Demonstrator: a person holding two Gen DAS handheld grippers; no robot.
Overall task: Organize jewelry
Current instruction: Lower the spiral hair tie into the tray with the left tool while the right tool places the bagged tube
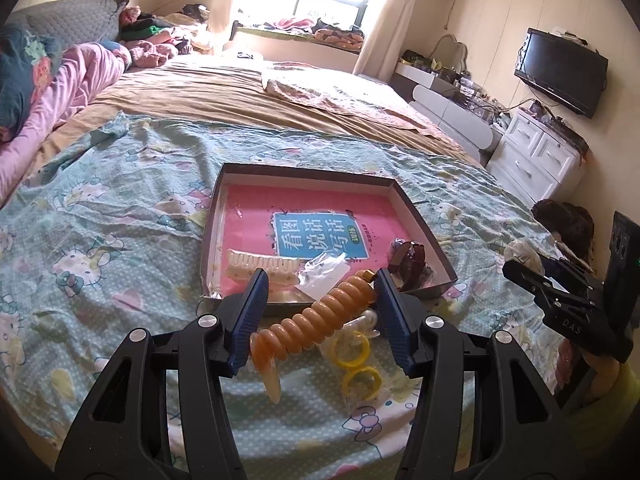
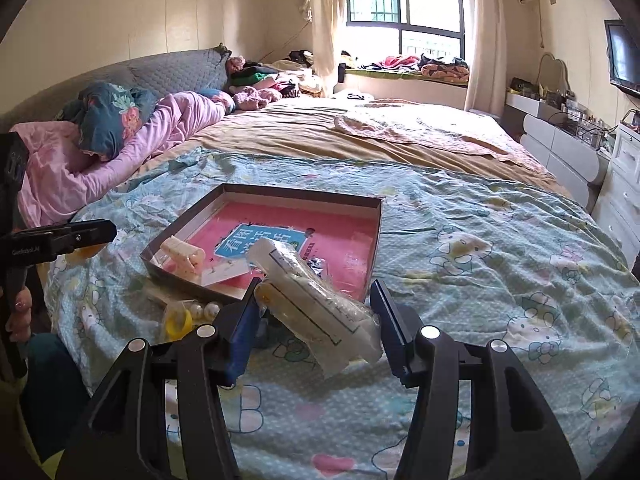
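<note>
My left gripper [image 1: 320, 280] is shut on an orange spiral hair tie [image 1: 320, 320], held above the bed just before the box. My right gripper [image 2: 314, 292] is shut on a clear plastic packet with a cream item inside [image 2: 316, 300], held near the box's front edge. The shallow box [image 1: 420, 216] has a pink book as its floor and holds a cream hair claw [image 1: 260, 266], a small clear bag [image 1: 324, 274] and a dark brown bracelet [image 1: 412, 260]. The box [image 2: 378, 232] also shows in the right wrist view. Yellow rings in a bag [image 1: 358, 364] lie on the blanket.
The box lies on a light blue Hello Kitty blanket [image 1: 100, 240] on a large bed. Pink bedding and pillows [image 2: 80, 152] lie at the left. A white dresser [image 1: 536, 156] and a TV [image 1: 560, 72] stand at the right. Pearl beads [image 2: 204, 310] lie before the box.
</note>
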